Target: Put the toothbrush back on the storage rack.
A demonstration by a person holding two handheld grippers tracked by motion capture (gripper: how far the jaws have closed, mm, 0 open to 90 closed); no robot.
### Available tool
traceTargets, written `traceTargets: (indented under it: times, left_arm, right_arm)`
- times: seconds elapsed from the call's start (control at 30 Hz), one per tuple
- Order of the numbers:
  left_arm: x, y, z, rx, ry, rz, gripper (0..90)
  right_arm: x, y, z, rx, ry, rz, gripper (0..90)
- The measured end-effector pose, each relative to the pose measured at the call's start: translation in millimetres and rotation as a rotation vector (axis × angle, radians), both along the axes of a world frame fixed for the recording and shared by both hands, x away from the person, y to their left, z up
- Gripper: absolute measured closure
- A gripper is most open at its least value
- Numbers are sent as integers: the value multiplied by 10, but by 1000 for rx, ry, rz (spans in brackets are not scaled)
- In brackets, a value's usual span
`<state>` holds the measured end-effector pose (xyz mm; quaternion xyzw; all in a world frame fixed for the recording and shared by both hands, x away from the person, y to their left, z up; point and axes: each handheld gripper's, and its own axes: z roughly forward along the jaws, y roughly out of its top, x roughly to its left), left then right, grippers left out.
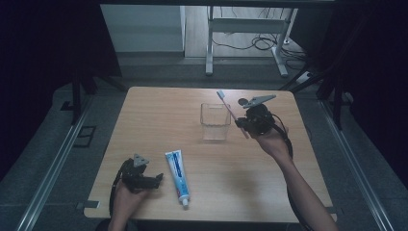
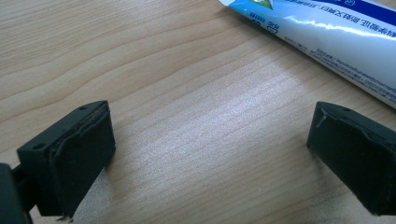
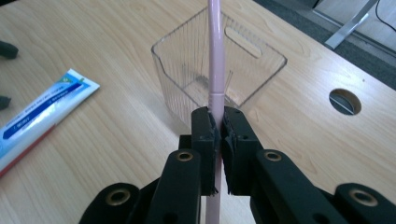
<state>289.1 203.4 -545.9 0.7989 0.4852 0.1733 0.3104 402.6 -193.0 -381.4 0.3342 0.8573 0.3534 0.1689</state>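
Note:
My right gripper (image 1: pixel 242 122) (image 3: pixel 217 121) is shut on a pink toothbrush (image 1: pixel 229 109) (image 3: pixel 215 56), held in the air just right of a clear plastic box (image 1: pixel 215 121) (image 3: pixel 219 74); the brush head points up and away over the box. A blue and white toothpaste tube (image 1: pixel 178 174) (image 2: pixel 327 37) (image 3: pixel 37 112) lies flat on the wooden table (image 1: pixel 159 115), cap toward the front edge. My left gripper (image 1: pixel 156 180) (image 2: pixel 210 154) rests low by the front left, open, with bare wood between its jaws and the tube just beyond them.
A round cable hole (image 3: pixel 344 101) (image 1: pixel 242 102) is cut in the tabletop behind the box. Beyond the table's far edge stand a white desk frame (image 1: pixel 250 29) and loose cables on the floor. Metal rails (image 1: pixel 53 163) run along both sides.

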Motion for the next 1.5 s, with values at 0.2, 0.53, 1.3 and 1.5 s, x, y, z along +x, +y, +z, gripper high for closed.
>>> traceTargets:
  times: [0.2,0.53,1.3,1.5]
  left_arm:
    - [-2,-2,0,-2,1,2,7]
    - [-2,-2,0,-1,1,3,7]
    - [-2,-2,0,-2,1,3,7]
    - [-2,-2,0,-2,1,2,7]
  right_arm:
    - [81,75,2,24,-19,6,834]
    - [227,139,-32,78,-26,-2,834]
    - [504,305,-102,167,-62,-37,834]
    - [579,389,-149,174,-62,-40,834]
